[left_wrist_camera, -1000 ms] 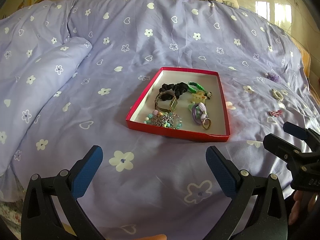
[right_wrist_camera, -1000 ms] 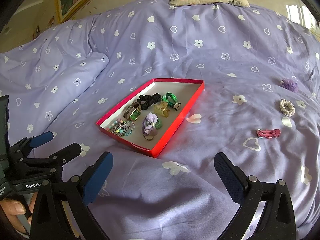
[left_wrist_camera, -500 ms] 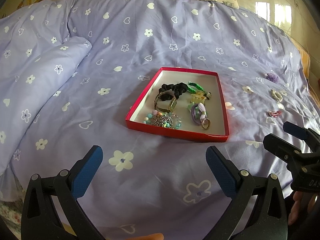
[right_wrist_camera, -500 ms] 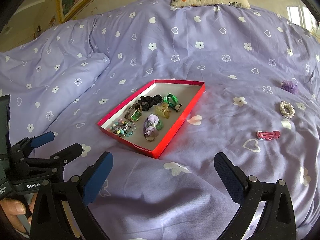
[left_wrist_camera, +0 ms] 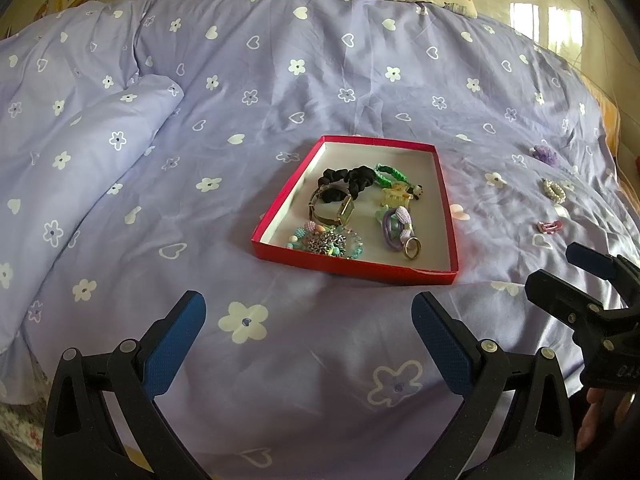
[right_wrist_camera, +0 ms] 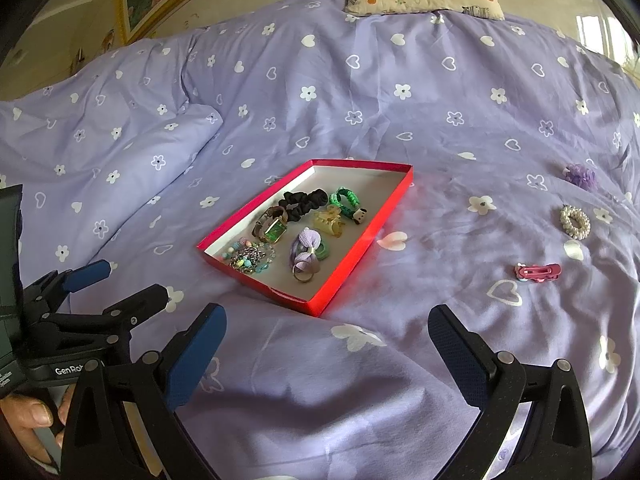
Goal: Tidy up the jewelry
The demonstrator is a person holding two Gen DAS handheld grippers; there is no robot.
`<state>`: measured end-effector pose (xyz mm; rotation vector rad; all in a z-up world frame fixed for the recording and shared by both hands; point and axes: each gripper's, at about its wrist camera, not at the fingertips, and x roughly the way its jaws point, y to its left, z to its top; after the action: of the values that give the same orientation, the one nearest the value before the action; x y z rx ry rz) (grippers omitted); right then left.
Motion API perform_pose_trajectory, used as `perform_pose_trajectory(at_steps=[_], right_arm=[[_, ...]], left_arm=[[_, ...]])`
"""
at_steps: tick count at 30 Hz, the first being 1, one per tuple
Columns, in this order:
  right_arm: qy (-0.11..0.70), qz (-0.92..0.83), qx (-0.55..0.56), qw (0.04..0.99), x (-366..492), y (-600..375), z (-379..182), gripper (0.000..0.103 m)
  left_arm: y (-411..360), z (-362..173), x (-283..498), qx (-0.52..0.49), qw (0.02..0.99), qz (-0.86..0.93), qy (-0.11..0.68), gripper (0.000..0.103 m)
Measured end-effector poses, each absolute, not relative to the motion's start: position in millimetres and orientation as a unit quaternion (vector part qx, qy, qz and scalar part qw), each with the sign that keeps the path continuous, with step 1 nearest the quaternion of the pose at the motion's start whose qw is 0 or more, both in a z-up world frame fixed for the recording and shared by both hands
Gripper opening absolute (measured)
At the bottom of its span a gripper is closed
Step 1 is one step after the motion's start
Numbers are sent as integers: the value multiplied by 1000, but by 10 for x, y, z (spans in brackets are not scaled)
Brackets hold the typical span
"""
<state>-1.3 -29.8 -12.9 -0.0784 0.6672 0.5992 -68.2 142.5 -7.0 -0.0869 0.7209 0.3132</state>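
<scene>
Jewelry [left_wrist_camera: 352, 216] heaped, perhaps tangled, in red tray [left_wrist_camera: 352, 266].

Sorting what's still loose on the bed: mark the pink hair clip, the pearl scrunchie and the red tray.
pink hair clip [right_wrist_camera: 538, 272], right wrist view, middle of the clip.
pearl scrunchie [right_wrist_camera: 575, 222], right wrist view, on its beaded ring.
red tray [right_wrist_camera: 354, 254], right wrist view, right outer wall.

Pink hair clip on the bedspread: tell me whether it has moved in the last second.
No. The pink hair clip lies at the same spot beside the white heart print, right of the red tray.
</scene>
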Motion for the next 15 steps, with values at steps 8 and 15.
perform_pose_trajectory(at_steps=[8,15], right_arm=[[322,291,-40,900,-26,-279,-131,102],[322,291,-40,900,-28,-275,-134,102]], left_arm=[[1424,-67,-685,-40,923,155,349,103],[1431,-58,-686,-39,924,155,348,103]])
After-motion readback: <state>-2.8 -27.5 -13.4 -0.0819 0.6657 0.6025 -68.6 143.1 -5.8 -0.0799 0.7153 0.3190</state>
